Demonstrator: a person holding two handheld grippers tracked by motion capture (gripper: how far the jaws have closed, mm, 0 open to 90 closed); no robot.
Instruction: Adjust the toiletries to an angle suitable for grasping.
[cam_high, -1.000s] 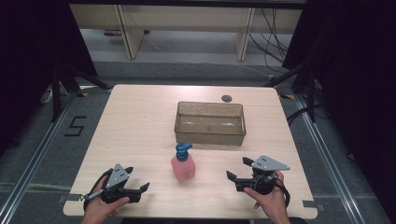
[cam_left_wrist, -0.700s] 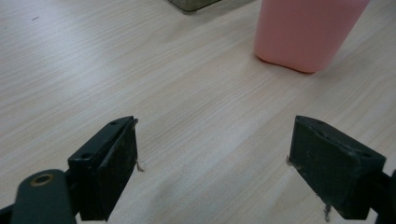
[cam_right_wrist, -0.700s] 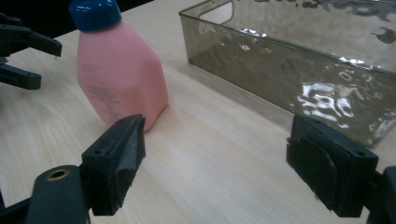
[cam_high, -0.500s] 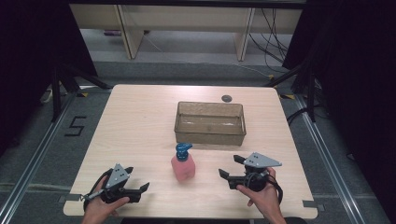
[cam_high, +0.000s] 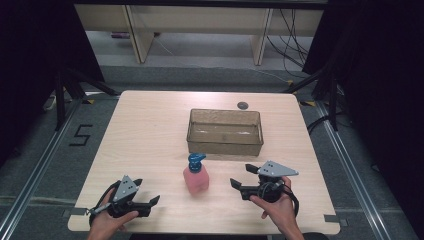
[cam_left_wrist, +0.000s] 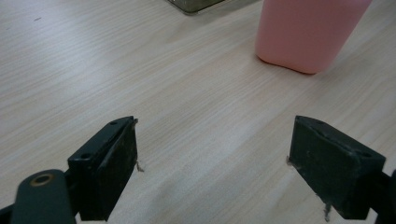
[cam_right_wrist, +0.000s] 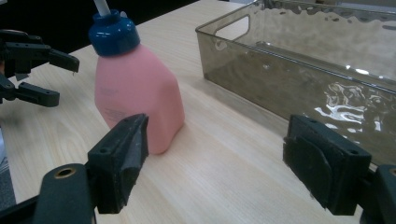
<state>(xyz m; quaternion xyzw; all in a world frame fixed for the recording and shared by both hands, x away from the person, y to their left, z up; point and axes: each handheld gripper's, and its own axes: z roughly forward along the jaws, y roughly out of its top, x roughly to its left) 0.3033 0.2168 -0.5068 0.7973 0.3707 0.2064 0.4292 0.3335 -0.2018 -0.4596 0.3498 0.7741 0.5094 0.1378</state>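
A pink bottle (cam_high: 196, 179) with a blue pump top stands upright on the wooden table, in front of a clear smoky tray (cam_high: 225, 142). My left gripper (cam_high: 147, 192) rests open on the table, to the left of the bottle; its jaws (cam_left_wrist: 212, 158) frame bare wood, with the bottle (cam_left_wrist: 306, 32) ahead and to the right. My right gripper (cam_high: 240, 175) is open to the right of the bottle and points at it. Its jaws (cam_right_wrist: 215, 158) have just been closing a little with nothing between them. The bottle (cam_right_wrist: 135, 93) stands just beyond the left jaw.
The tray (cam_right_wrist: 280, 93) lies empty behind the bottle, close to my right gripper's right jaw. A small dark round thing (cam_high: 242, 105) sits near the table's far edge. My left gripper (cam_right_wrist: 65, 83) shows beyond the bottle in the right gripper view.
My right gripper has shifted slightly left toward the bottle and its jaws have narrowed a little. The left gripper and the bottle have stayed still.
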